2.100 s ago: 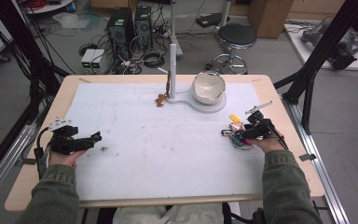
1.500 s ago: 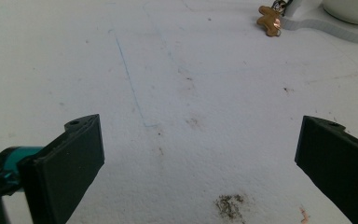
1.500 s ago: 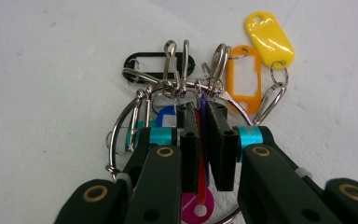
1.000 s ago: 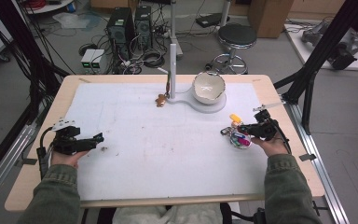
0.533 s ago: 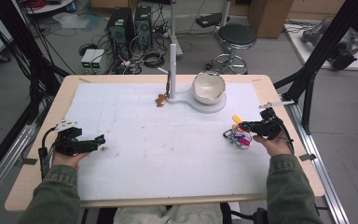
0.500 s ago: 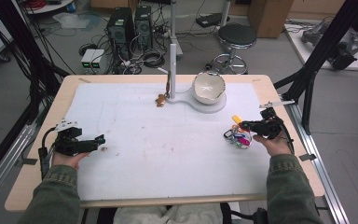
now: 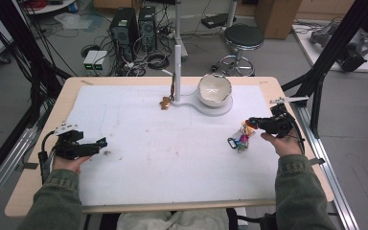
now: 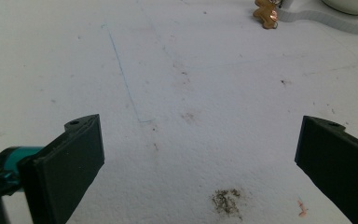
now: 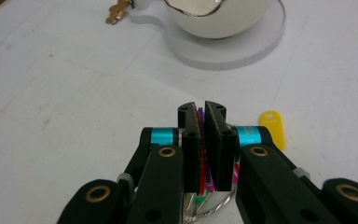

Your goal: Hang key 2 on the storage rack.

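My right gripper (image 7: 253, 124) is shut on a bunch of coloured key tags (image 7: 242, 139) on a ring, which hangs from its jaws just above the white mat at the right. In the right gripper view the jaws pinch red and purple tags (image 9: 201, 154), and a yellow tag (image 9: 272, 127) sticks out beside them. My left gripper (image 7: 101, 142) rests low at the left of the mat. Its jaws stand wide apart with bare mat between them (image 8: 193, 154).
A white bowl (image 7: 214, 89) sits on a white stand base (image 7: 194, 102) with an upright post (image 7: 177, 72) at the back of the table. A small brown figure-shaped charm (image 7: 165, 102) hangs by the post. The wooden table edge (image 7: 172, 206) runs along the front.
My right gripper has risen and lifted the bunch of key tags off the mat. The left gripper has stayed where it was.
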The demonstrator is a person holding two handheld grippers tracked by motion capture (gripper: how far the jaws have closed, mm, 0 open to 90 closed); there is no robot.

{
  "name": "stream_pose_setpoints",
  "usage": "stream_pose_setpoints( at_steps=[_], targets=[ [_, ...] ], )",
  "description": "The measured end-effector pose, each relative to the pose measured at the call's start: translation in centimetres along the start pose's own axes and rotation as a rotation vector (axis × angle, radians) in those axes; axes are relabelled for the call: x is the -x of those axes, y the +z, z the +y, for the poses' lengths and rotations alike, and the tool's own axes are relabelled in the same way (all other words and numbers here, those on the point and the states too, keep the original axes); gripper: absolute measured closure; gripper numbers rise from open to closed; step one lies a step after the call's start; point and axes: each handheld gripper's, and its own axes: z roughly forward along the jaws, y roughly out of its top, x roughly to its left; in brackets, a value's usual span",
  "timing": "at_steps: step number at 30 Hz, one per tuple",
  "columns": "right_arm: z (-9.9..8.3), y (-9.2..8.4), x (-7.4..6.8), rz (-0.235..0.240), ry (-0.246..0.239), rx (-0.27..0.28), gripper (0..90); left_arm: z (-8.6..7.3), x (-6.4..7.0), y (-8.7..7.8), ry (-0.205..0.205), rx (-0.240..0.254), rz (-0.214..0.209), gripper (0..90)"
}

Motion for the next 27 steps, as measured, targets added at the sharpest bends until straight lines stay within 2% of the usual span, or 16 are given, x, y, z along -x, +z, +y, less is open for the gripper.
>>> stream_pose_setpoints(
  at_steps=[15, 27],
  targets=[
    [3.3, -2.9, -1.9, 0.04, -0.035, 0.074, 85.4, 0.0, 0.0, -0.1, -0.015, 0.005, -0.004, 1.7],
    [6.0, -4.0, -3.8, 0.055, -0.077, 0.112, 85.3, 0.0, -0.2, -0.1, -0.021, 0.003, -0.009, 1.7]
  ],
)
